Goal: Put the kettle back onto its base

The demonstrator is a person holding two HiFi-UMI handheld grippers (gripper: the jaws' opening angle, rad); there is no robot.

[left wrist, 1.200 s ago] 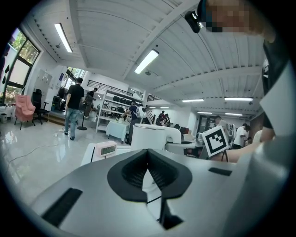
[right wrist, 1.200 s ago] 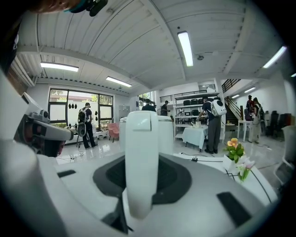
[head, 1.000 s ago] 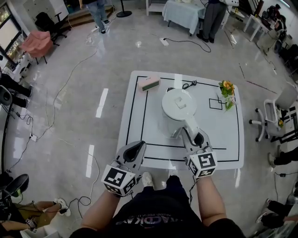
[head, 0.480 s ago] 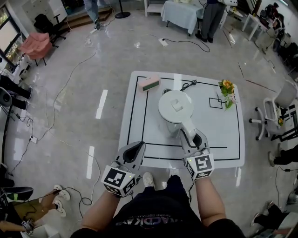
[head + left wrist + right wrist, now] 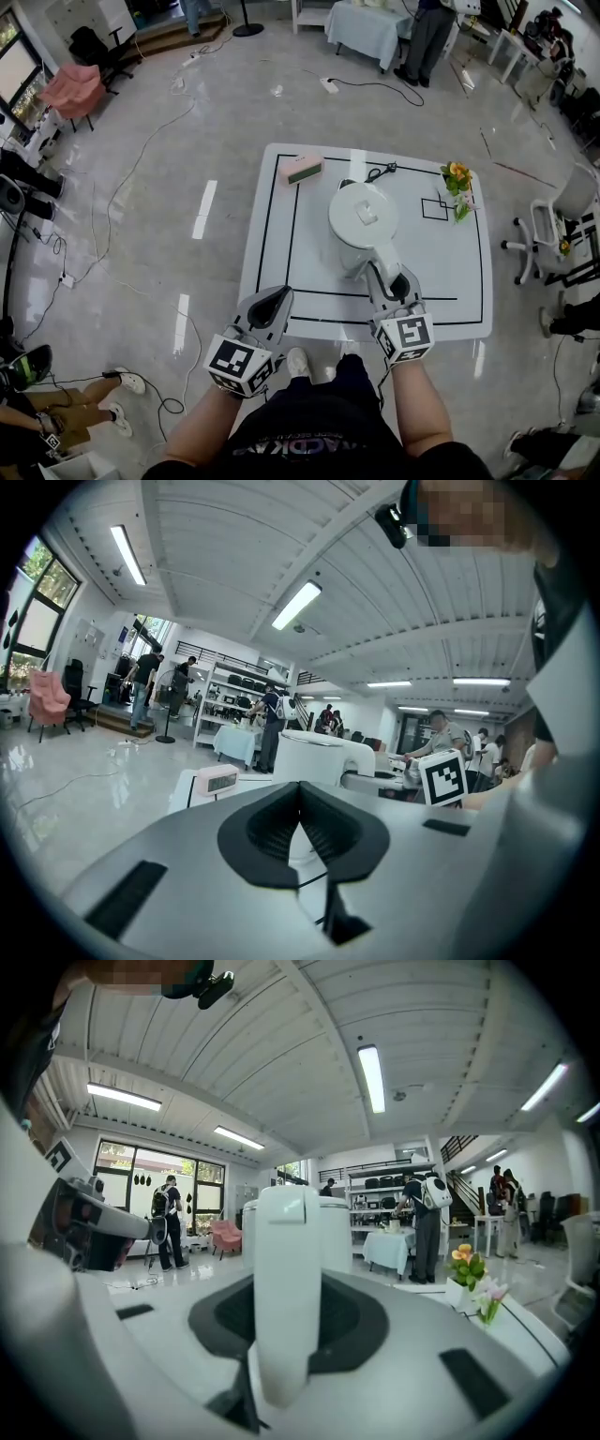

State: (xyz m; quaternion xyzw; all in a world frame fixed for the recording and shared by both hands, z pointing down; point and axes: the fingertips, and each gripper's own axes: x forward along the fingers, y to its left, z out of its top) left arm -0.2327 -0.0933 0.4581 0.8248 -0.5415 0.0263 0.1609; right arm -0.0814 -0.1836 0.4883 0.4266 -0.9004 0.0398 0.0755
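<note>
Status: kettle (image 5: 364, 220) is upright mid-counter (image 5: 450, 291), lid facing up, with the right gripper (image 5: 386, 274) reaching in from the lower part of the frame. In the right gripper view its fingers (image 5: 352, 1321) are clamped on the white handle (image 5: 284, 1279), kettle body straight ahead.

Left gripper (image 5: 274, 300) sits lower left at the counter's near edge, fingers (image 5: 262, 836) pressed together with nothing in them, well apart from the kettle.

Base: can't pick it out as a separate part, the kettle body covers that spot. Only the power cord (image 5: 379, 172) shows, just above the kettle in frame, so the base is probably underneath.

Can't tell if it's seated or slightly above. My read: carry is done or nearly done. Left: confirm seating, release the handle, back off.

Pink clock (image 5: 300, 169) upper left and flowers (image 5: 457, 183) upper right aren't in the way.
</note>
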